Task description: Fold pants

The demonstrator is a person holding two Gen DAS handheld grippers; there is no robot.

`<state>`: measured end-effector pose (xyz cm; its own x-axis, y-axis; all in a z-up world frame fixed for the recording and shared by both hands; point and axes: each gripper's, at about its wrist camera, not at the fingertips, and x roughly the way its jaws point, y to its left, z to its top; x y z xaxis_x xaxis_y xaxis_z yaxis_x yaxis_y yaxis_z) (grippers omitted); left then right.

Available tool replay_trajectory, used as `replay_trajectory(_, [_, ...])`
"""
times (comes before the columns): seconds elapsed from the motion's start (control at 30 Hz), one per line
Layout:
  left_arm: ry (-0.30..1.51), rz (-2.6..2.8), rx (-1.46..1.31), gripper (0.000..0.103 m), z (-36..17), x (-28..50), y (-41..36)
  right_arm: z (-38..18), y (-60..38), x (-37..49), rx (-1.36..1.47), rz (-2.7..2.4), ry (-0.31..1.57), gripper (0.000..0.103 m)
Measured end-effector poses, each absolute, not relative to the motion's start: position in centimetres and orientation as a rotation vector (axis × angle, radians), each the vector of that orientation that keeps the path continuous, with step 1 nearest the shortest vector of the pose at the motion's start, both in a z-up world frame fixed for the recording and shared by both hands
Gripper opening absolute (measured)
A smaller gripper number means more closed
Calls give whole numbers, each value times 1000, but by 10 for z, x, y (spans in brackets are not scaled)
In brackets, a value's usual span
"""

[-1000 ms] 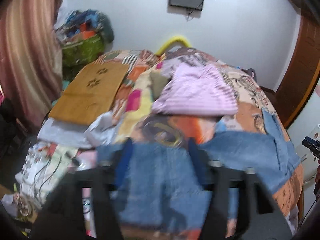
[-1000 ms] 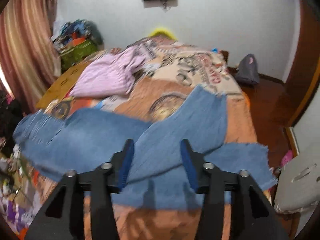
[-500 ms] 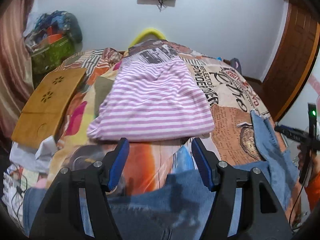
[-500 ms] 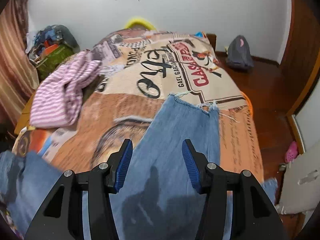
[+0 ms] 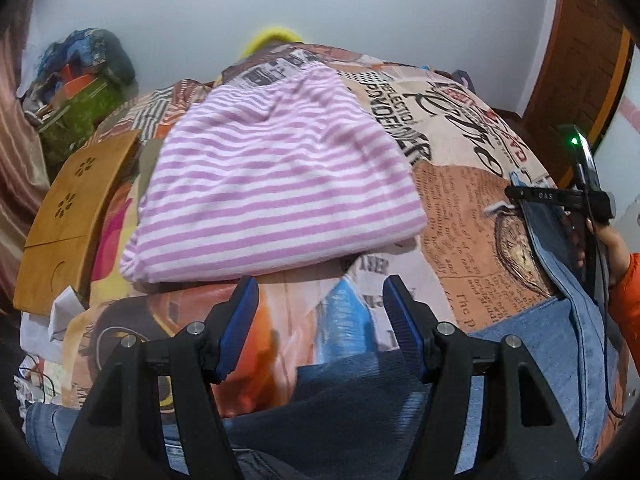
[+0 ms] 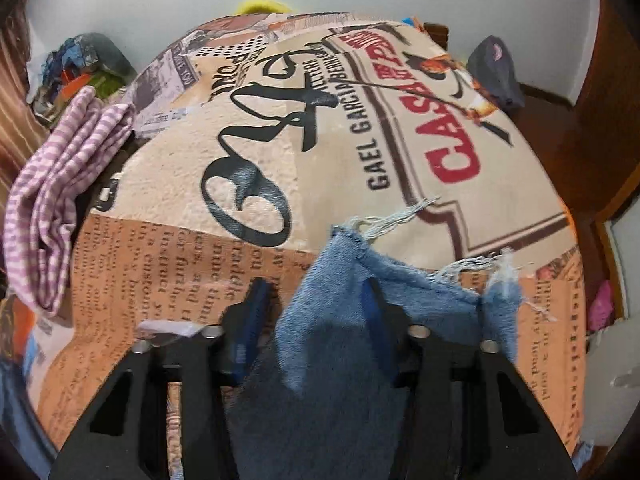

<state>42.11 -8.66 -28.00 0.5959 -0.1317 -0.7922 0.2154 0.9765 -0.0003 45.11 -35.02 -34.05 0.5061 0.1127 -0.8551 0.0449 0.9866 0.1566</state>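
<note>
Now, quick notes:
Change, left view: striped shirt fills more of the view than half a second ago; jeans sit lower between the tong arms.
Change, right view: frayed hem was flat on the bed before, now it is lifted and drapes over the right finger.
Left tongs: wide apart, blue pads clear of cloth, hovering over the jeans and the bedspread.
Right tongs: gap only a bit narrower than earlier, denim between and over the fingers; cannot tell whether it is clamped.
Jeans location: on the bed near edge, waist part under the left tongs, one leg running off to the right.
Jeans axis: that leg's length runs from the near edge up toward the right tongs; hem end points at the far wall.
Other: wooden board at the bed's left edge, beside the striped shirt.
</note>
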Motion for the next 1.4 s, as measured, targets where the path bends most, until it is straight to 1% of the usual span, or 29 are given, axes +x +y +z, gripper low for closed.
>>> replay_trajectory(0.03, [913,-207,103,64,-280,420,-90,-340,-352,450,162,40,1040,19])
replay_trajectory(0.07, [916,-211,107,64,-279,419,-94,-339,-356,447,158,33,1044,10])
replay_trajectory(0.13, [928,-231,107,64,-277,415,-103,-337,-367,444,195,47,1050,8])
replay_trajectory(0.23, [940,-267,109,64,-270,405,-119,-320,-384,431,229,39,1015,7])
replay_trajectory(0.47, [954,-414,123,64,-252,359,-183,-235,-424,360,255,14,866,7])
replay_trajectory(0.57, [956,-488,138,64,-248,337,-212,-209,-439,340,272,3,823,7])
replay_trajectory(0.7, [984,-585,153,64,-255,310,-252,-183,-458,305,280,-16,774,7])
replay_trajectory(0.8, [1008,-607,191,64,-268,299,-277,-175,-464,294,288,-23,759,7])
replay_trajectory(0.83, [1010,-606,205,62,-272,297,-284,-174,-466,292,290,-24,755,7])
replay_trajectory(0.87, [1011,-609,222,57,-276,295,-290,-173,-467,293,295,-25,752,7])
replay_trajectory(0.93, [1014,-624,229,22,-278,296,-295,-169,-470,289,305,-16,748,7])
replay_trajectory(1.03, [971,-615,232,7,-265,293,-298,-163,-467,292,300,-2,738,6])
replay_trajectory(1.13, [902,-591,224,5,-245,291,-297,-148,-463,292,278,10,690,6])
replay_trajectory(1.23, [864,-600,215,4,-233,284,-297,-133,-464,285,271,23,630,6])
replay_trajectory(1.33, [879,-627,242,5,-242,275,-309,-140,-469,276,264,17,628,6])
replay_trajectory(1.4, [918,-643,256,5,-257,271,-320,-160,-475,272,273,2,673,6])
